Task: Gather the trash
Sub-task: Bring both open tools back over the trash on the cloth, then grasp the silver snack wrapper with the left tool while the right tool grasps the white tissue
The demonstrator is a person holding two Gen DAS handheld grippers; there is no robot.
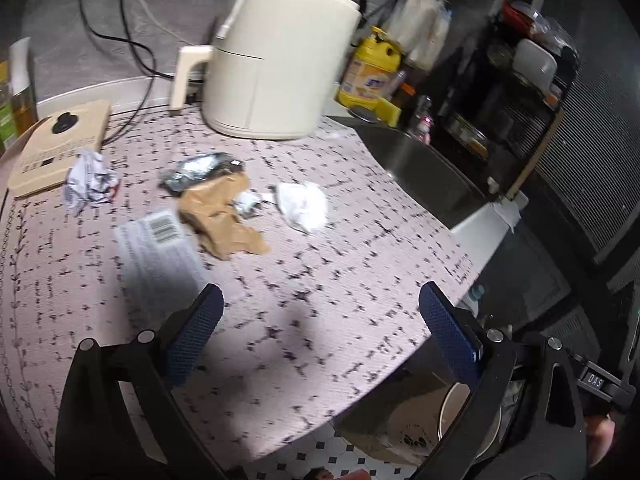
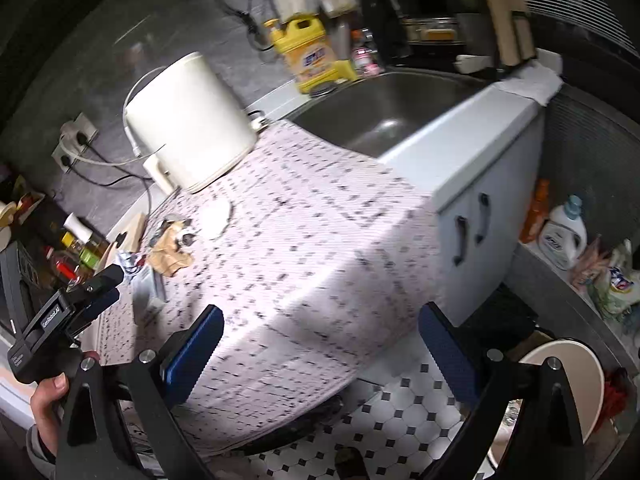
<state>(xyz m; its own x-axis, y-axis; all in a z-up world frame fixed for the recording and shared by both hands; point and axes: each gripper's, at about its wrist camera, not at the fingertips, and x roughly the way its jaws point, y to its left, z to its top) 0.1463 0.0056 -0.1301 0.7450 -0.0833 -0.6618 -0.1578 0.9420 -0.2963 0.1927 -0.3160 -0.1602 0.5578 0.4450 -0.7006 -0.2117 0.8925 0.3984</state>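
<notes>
Trash lies on the patterned table cloth point(image 1: 320, 300): a crumpled white paper ball point(image 1: 90, 178), a silver foil wrapper point(image 1: 200, 170), torn brown paper point(image 1: 224, 216), a white tissue point(image 1: 304, 204), a small foil scrap point(image 1: 246, 202) and a barcode packet point(image 1: 158, 256). My left gripper point(image 1: 320, 332) is open and empty, above the cloth short of the trash. My right gripper point(image 2: 320, 356) is open and empty, over the table's near edge. The brown paper point(image 2: 170, 254) and the left gripper point(image 2: 100, 300) show far left in the right wrist view.
A cream air fryer point(image 1: 280, 56) stands behind the trash. A wooden board point(image 1: 60, 144) is at left. A sink point(image 2: 384, 120), yellow detergent jug point(image 2: 312, 56) and cabinet point(image 2: 480, 200) are to the right. A white bin point(image 2: 560, 396) stands on the tiled floor point(image 2: 400, 420).
</notes>
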